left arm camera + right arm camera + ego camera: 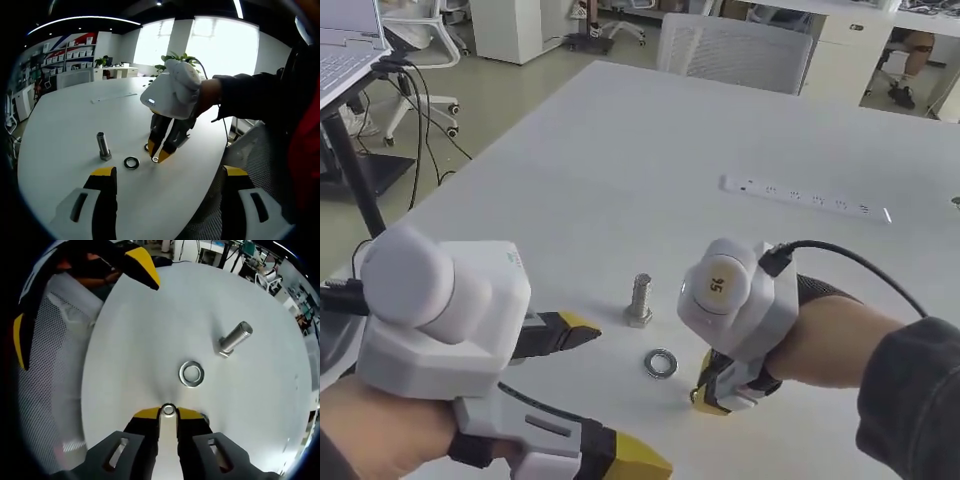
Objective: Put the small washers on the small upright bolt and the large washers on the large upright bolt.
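Note:
One upright steel bolt (639, 300) (234, 338) (103, 146) stands on the white table (620, 150). A large washer (661, 363) (191, 373) (131, 162) lies flat just in front of it. My right gripper (712, 398) (169, 412) (159, 157) points down at the table beside that washer, shut on a small washer (169, 410) at its yellow tips. Another ring (146, 147) lies partly hidden behind that gripper. My left gripper (620, 395) (170, 170) hovers to the left with its jaws wide apart and nothing between them.
A white power strip (805, 195) (114, 97) lies across the table farther back. A mesh chair (740, 50) stands at the far edge. The near table edge runs close under both grippers.

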Available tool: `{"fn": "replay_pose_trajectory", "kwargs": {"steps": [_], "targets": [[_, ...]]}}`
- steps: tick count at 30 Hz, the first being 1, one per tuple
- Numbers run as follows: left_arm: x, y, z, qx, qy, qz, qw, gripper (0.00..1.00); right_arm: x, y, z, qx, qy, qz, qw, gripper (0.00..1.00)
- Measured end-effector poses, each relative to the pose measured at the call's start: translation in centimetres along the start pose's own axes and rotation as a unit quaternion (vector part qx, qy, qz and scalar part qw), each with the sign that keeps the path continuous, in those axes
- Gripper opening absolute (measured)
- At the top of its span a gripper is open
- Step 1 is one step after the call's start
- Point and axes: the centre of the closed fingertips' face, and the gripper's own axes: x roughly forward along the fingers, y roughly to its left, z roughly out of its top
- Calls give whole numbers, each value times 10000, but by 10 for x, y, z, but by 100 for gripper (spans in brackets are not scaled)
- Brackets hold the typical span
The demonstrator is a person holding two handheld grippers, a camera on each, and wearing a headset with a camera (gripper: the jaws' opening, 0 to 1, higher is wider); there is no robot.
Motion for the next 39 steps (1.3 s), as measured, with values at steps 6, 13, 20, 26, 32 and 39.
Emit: {"fn": "replay_pose_trajectory", "kwargs": {"steps": [6,13,20,26,32,39], "targets": [[0,-1,0,6,1,-2,10000,85,-6,3,-8,102,13,-1,9999,13],[-1,-1,0,20,1,-15,10000,85,-15,5,-18,244,2,-19,9997,13],[-1,-1,0,27,-9,-17,10000,85,-21,6,-32,345,74,-68,9994,13],[-1,-1,1,33,-16,-27,10000,86,-32,1,-49,524,83,-179,9984,13],[-1,-1,0,38,-2,-36,10000,86,-45,-9,-66,707,131,-315,9969,13],[-1,0,0,32,5,-34,10000,86,-61,-21,-76,867,116,-474,9950,13]]}}
